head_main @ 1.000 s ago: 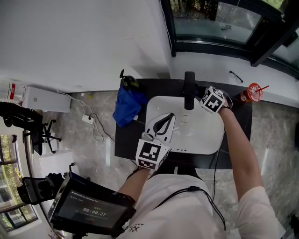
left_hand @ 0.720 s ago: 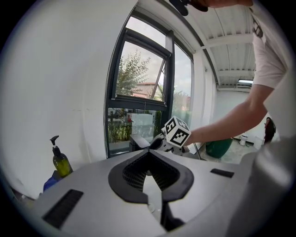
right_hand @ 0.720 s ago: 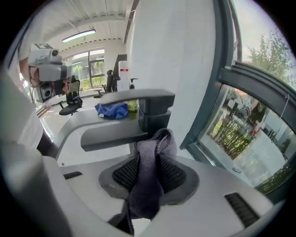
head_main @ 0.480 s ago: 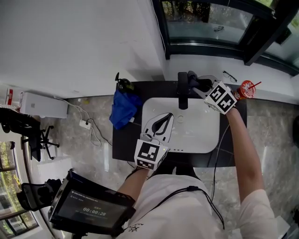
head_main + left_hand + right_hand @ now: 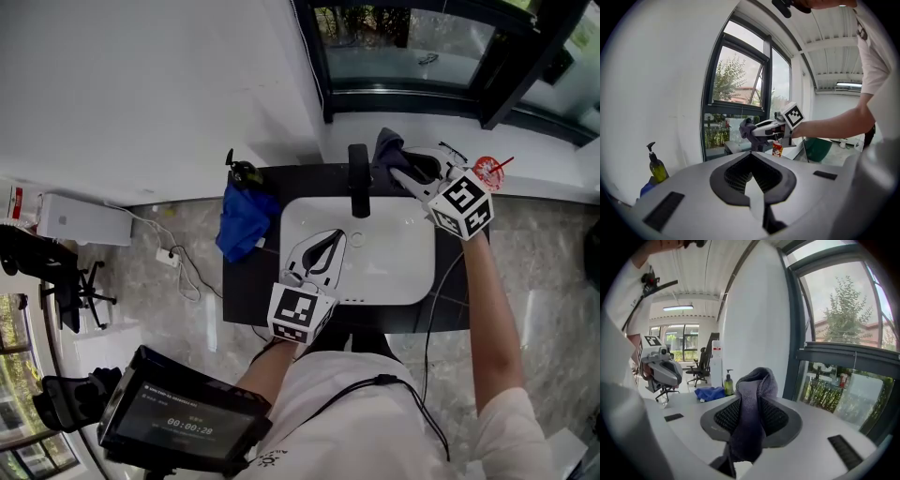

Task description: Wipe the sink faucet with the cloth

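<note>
A dark-framed window (image 5: 412,42) runs along the far wall above a black counter (image 5: 246,281), and a white sink (image 5: 412,281) is set into the counter's middle. At the lower left of the head view a tilted screen (image 5: 187,424) faces up, near the person's body. A crumpled blue rag (image 5: 244,217) hangs over the counter's left end. The black faucet (image 5: 358,178) stands upright at the back edge of the sink, at its middle. The right gripper (image 5: 394,169) reaches in from the right at the end of a bare forearm, raised above the counter behind the sink. Its jaws pinch a dark grey cloth (image 5: 389,145), which bulges over the tips and hangs down between the ribbed pads (image 5: 776,418) in the right gripper view. That cloth (image 5: 752,394) sits just beside the faucet's top, on its right in the head view; whether the two touch cannot be told. The left gripper (image 5: 345,232) hangs over the left half of the sink, its bowed fingers drawn together at the tips with nothing between them. A green soap bottle (image 5: 242,172) stands at the counter's back left corner, just behind the blue rag. A red cup (image 5: 487,172) with a straw sits at the far right.
</note>
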